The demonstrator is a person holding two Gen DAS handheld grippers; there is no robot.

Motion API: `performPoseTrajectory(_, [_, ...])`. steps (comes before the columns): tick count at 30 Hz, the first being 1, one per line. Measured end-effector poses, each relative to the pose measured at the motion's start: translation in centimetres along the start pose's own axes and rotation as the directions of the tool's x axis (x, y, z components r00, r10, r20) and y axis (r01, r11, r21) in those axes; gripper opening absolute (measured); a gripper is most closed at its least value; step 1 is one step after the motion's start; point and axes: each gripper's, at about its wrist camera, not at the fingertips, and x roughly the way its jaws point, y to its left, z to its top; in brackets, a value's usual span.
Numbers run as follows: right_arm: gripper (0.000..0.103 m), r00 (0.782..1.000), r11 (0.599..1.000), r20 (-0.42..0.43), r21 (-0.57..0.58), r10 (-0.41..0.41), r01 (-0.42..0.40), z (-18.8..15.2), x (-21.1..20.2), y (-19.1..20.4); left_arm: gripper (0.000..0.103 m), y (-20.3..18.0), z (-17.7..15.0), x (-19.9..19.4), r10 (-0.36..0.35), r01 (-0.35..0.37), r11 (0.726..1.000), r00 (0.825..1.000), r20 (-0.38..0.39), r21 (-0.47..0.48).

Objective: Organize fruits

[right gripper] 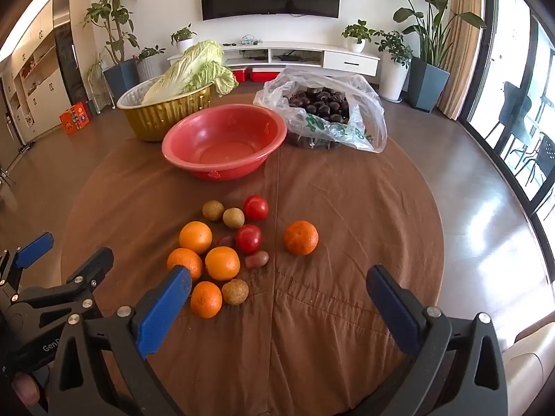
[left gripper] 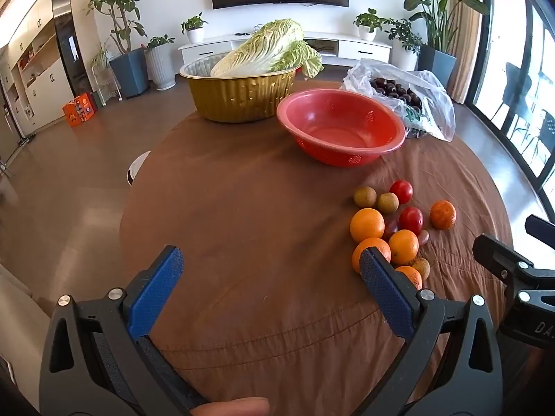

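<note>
A cluster of fruit lies on the brown tablecloth (right gripper: 312,329): several oranges (right gripper: 222,262), two red tomatoes (right gripper: 248,238), small brown longans (right gripper: 212,210) and one orange apart to the right (right gripper: 300,237). The cluster shows in the left wrist view (left gripper: 367,224) at the right. An empty red basin (right gripper: 223,145) stands behind the fruit; it also shows in the left wrist view (left gripper: 341,128). My left gripper (left gripper: 270,260) is open and empty, left of the fruit. My right gripper (right gripper: 279,279) is open and empty, just in front of the cluster.
A gold foil tray (right gripper: 166,112) holding a napa cabbage (right gripper: 189,69) stands at the back left. A clear plastic bag of dark chestnuts (right gripper: 322,109) sits at the back right. The round table's edge curves close on both sides.
</note>
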Motion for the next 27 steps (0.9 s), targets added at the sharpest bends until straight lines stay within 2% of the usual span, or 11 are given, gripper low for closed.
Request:
performPoseTrajectory(1, [0.103, 1.0, 1.0, -0.001, 0.001, 0.001, -0.001, 0.0, 0.0, 0.0, 0.103, 0.3, 0.0, 0.1, -0.014, 0.013, 1.0, 1.0, -0.015, -0.021])
performPoseTrajectory(15, [0.103, 1.0, 1.0, -0.003, -0.002, -0.004, 0.004, 0.7, -0.4, 0.0, 0.103, 0.4, -0.4, 0.2, -0.006, 0.005, 1.0, 1.0, -0.018, -0.013])
performPoseTrajectory(18, [0.103, 1.0, 1.0, -0.007, -0.001, 0.002, -0.002, -0.3, 0.2, 0.0, 0.103, 0.4, -0.4, 0.2, -0.006, 0.006, 1.0, 1.0, -0.018, -0.013])
performPoseTrajectory(27, [0.103, 1.0, 1.0, -0.011, -0.002, 0.001, -0.001, -0.4, 0.3, 0.1, 0.103, 0.1, -0.5, 0.4, -0.006, 0.006, 1.0, 1.0, -0.022, -0.012])
